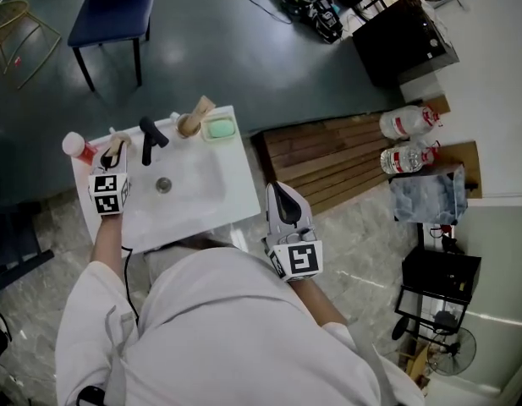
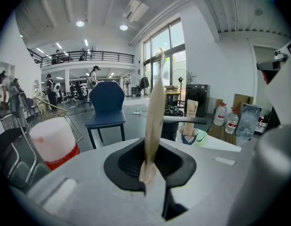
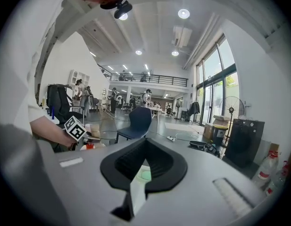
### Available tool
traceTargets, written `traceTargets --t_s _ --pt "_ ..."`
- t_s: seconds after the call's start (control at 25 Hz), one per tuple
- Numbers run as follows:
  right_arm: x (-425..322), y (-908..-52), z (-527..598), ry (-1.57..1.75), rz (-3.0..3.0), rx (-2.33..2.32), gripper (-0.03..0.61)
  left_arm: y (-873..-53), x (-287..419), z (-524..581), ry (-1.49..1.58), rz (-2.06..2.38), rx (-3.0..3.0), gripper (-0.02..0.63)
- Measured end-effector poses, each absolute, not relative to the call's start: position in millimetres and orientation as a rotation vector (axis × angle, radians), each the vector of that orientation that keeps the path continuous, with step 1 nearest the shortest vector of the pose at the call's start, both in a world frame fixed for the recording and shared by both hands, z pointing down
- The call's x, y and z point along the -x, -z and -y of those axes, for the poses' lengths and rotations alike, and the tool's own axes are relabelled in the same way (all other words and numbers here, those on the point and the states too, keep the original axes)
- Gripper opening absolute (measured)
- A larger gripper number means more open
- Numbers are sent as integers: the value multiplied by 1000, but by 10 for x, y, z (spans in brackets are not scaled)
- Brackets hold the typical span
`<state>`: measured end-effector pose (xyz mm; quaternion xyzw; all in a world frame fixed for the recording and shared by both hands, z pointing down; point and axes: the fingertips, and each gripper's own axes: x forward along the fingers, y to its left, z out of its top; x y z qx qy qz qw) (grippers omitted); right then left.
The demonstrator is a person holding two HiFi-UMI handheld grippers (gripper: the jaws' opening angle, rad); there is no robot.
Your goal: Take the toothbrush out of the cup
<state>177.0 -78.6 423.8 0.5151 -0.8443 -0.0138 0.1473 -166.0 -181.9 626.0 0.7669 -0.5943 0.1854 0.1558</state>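
My left gripper [image 1: 115, 148] [image 2: 147, 173] is shut on a tan paper-wrapped toothbrush [image 2: 154, 107] [image 1: 118, 145] that stands upright between its jaws, over the left end of the white sink [image 1: 206, 194]. A small cup [image 1: 188, 126] [image 2: 188, 136] stands at the sink's back edge, to the right of that gripper and apart from it, with another wrapped brush [image 1: 202, 108] [image 2: 191, 112] standing in it. My right gripper [image 1: 282, 194] [image 3: 141, 173] hangs shut and empty off the sink's right front corner.
A black faucet [image 1: 151, 139] stands between my left gripper and the cup. Beside the cup lies a green soap dish [image 1: 219, 128]. A red-and-white bottle [image 1: 77, 147] [image 2: 55, 142] stands at the sink's left corner. Behind is a blue chair [image 1: 112, 11]; wooden boards [image 1: 328, 159] and water bottles [image 1: 409, 123] lie to the right.
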Motion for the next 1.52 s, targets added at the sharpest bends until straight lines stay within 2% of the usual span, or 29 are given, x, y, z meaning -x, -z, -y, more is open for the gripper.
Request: traceTargets --t_s 0.76,1.52 --pt "-1393 -4232 816 22 2610 -1342 3 -5181 1641 1444 -502 1800 -2273 48" --pt "-1090 -4288 754 0 2710 -1222 3 -4679 1501 873 -480 1799 -2302 48"
